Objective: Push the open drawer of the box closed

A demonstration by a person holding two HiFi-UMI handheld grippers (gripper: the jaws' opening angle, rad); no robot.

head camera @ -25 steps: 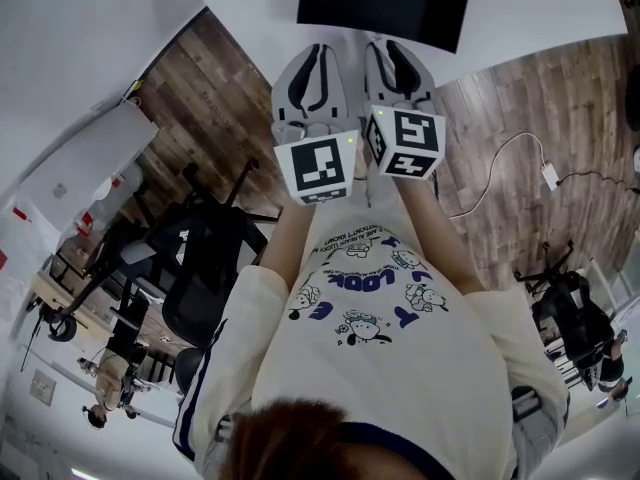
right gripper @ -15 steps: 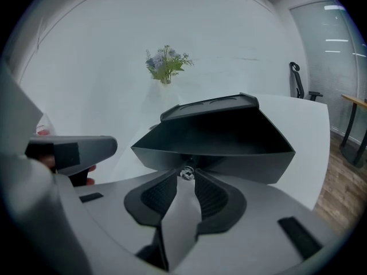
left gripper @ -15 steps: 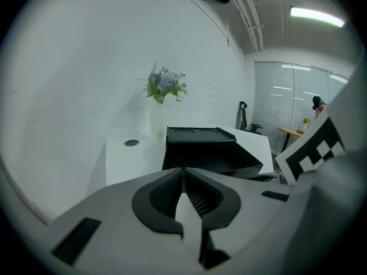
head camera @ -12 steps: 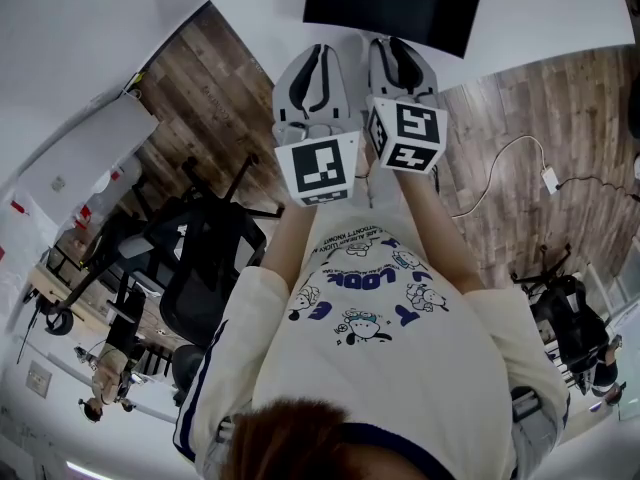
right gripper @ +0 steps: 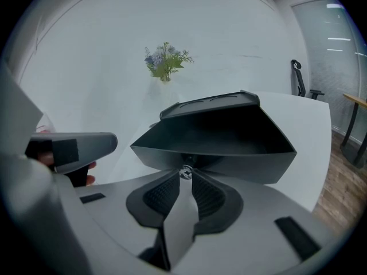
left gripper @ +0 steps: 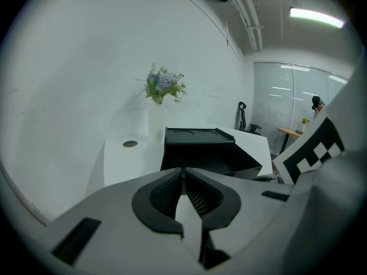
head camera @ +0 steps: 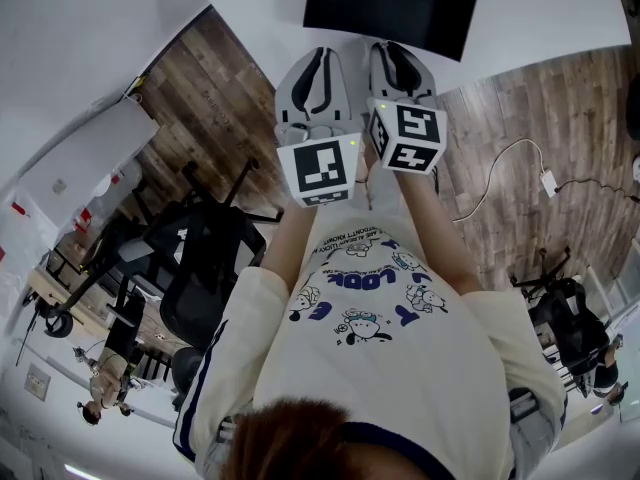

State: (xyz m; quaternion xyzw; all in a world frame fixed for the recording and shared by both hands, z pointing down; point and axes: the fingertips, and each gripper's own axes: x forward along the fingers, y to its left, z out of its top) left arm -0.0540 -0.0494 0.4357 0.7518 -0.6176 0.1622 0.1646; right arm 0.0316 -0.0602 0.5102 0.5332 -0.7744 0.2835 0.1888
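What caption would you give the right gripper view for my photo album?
Right gripper, jaws together, tips at the small round knob of the open black drawer, flowers behind.

Room around you: a white table (head camera: 540,18) stands against a plain white wall (left gripper: 86,67), with a spray of blue flowers (left gripper: 164,86) and greenery by that wall. Beneath you is a wood-plank floor (head camera: 200,98), with a black office chair (head camera: 205,258) to your left and a white cable (head camera: 500,163) trailing to your right. A strip light (left gripper: 316,16) is lit overhead, above glass partitions (left gripper: 287,96).
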